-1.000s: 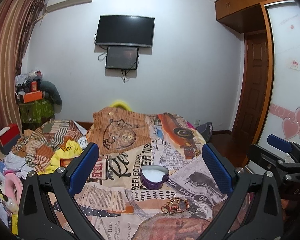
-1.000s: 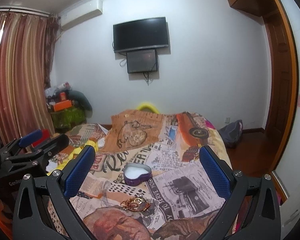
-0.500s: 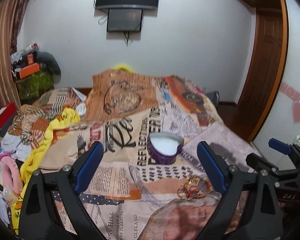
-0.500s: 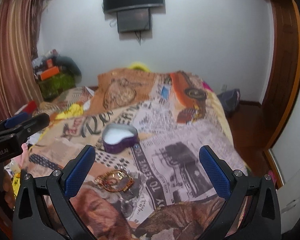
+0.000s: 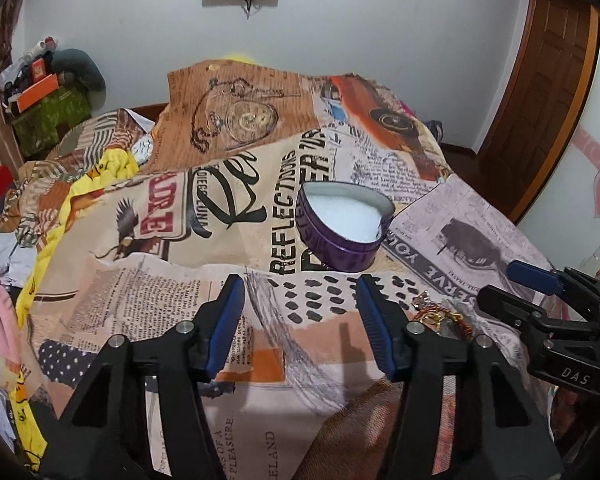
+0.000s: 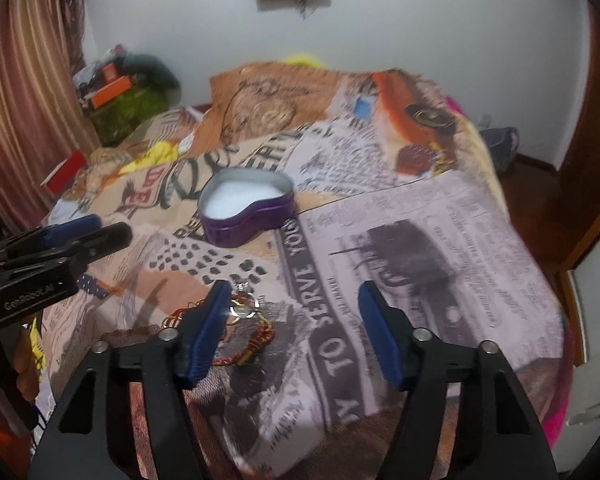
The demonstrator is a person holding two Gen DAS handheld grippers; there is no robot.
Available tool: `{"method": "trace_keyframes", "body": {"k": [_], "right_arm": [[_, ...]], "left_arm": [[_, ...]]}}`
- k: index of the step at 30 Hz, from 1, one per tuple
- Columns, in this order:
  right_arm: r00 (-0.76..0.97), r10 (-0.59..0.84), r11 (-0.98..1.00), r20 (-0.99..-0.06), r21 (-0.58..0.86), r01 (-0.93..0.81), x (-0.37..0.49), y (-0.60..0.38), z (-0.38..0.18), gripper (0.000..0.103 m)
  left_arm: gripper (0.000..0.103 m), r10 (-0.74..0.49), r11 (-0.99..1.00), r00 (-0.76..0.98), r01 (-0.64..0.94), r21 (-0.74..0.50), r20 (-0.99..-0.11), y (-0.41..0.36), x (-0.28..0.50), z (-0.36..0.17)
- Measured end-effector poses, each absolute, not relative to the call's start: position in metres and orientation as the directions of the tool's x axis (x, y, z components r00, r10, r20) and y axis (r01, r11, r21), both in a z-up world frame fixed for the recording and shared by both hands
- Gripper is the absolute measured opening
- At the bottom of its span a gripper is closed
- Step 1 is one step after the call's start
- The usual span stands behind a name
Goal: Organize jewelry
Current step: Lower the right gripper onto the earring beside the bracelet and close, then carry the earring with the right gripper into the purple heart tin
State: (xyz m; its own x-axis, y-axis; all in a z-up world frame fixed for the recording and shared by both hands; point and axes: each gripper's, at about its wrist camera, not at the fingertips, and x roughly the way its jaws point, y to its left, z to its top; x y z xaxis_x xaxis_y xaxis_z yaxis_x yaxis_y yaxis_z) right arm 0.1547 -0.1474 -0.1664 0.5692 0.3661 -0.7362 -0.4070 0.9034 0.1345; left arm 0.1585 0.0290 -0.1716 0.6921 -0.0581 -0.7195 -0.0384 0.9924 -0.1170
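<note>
Now the right hand-held gripper (image 6: 296,320) hangs over the bed with its blue jaws part-way apart and nothing pinched between them; they have just been closing in from wide. Its left pad sits right over the edge of the tangled gold-and-red jewelry pile (image 6: 244,332), bangles and a chain by the look of it, though the blur makes the pieces hard to tell apart. Over on the other side, the left hand-held gripper (image 5: 300,320) shows the same picture: jaws half-narrowed, just been closing, only the printed bedspread between them.

Outward from there, the jewelry lies on the newspaper-print bedspread (image 6: 440,240) near the front edge, and the open purple heart-shaped tin with white lining (image 6: 246,210) sits just beyond it, still holding nothing.

So this is the approach step, reaching for the first piece. I'd say the next move calls for the right gripper to slide left until the pile sits squarely between the pads, then pinch a single strand without dragging the whole tangle.
</note>
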Motion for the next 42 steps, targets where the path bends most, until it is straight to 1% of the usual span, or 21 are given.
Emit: {"method": "trace_keyframes", "body": {"k": [4, 6, 10, 12, 16, 17, 18, 23, 28, 32, 37, 42], "right_arm": [[0.518, 0.407, 0.878, -0.753, 0.166, -0.448, 0.168, -0.138, -0.173, 0.053], [0.485, 0.419, 0.866, -0.768, 0.177, -0.468, 0.176, -0.131, -0.178, 0.046], [0.429, 0.432, 0.850, -0.793, 0.198, -0.489, 0.187, -0.123, -0.189, 0.037], [0.399, 0.443, 0.841, -0.803, 0.218, -0.495, 0.190, -0.122, -0.195, 0.031], [0.360, 0.474, 0.823, -0.804, 0.259, -0.505, 0.191, -0.121, -0.198, 0.023], [0.354, 0.475, 0.821, -0.806, 0.260, -0.508, 0.191, -0.120, -0.198, 0.015], [0.351, 0.474, 0.819, -0.807, 0.259, -0.511, 0.191, -0.119, -0.199, 0.013], [0.379, 0.469, 0.827, -0.798, 0.245, -0.506, 0.190, -0.122, -0.194, 0.012], [0.426, 0.470, 0.846, -0.773, 0.258, -0.466, 0.185, -0.135, -0.183, 0.012], [0.459, 0.460, 0.863, -0.760, 0.261, -0.433, 0.181, -0.148, -0.176, 0.011], [0.488, 0.444, 0.878, -0.752, 0.257, -0.403, 0.173, -0.160, -0.170, 0.011], [0.497, 0.428, 0.888, -0.755, 0.250, -0.385, 0.167, -0.167, -0.173, 0.011]], "left_arm": [[0.052, -0.063, 0.993, 0.680, -0.034, -0.117, -0.730, 0.031, 0.165, -0.178], [0.052, -0.066, 0.993, 0.676, -0.031, -0.117, -0.734, 0.031, 0.168, -0.181], [0.052, -0.074, 0.993, 0.667, -0.023, -0.119, -0.741, 0.031, 0.173, -0.187], [0.052, -0.079, 0.993, 0.662, -0.017, -0.121, -0.745, 0.031, 0.174, -0.189], [0.052, -0.090, 0.992, 0.650, -0.010, -0.128, -0.754, 0.030, 0.175, -0.192], [0.052, -0.093, 0.991, 0.647, -0.009, -0.130, -0.757, 0.030, 0.175, -0.193], [0.052, -0.097, 0.991, 0.644, -0.008, -0.133, -0.759, 0.029, 0.175, -0.193], [0.052, -0.109, 0.990, 0.632, -0.001, -0.142, -0.768, 0.029, 0.172, -0.192], [0.052, -0.146, 0.985, 0.622, 0.021, -0.170, -0.769, 0.026, 0.164, -0.186], [0.052, -0.163, 0.985, 0.612, 0.051, -0.168, -0.774, 0.017, 0.157, -0.183], [0.052, -0.191, 0.981, 0.585, 0.087, -0.174, -0.788, 0.004, 0.146, -0.187], [0.052, -0.233, 0.972, 0.552, 0.106, -0.210, -0.800, -0.004, 0.138, -0.193]]}}
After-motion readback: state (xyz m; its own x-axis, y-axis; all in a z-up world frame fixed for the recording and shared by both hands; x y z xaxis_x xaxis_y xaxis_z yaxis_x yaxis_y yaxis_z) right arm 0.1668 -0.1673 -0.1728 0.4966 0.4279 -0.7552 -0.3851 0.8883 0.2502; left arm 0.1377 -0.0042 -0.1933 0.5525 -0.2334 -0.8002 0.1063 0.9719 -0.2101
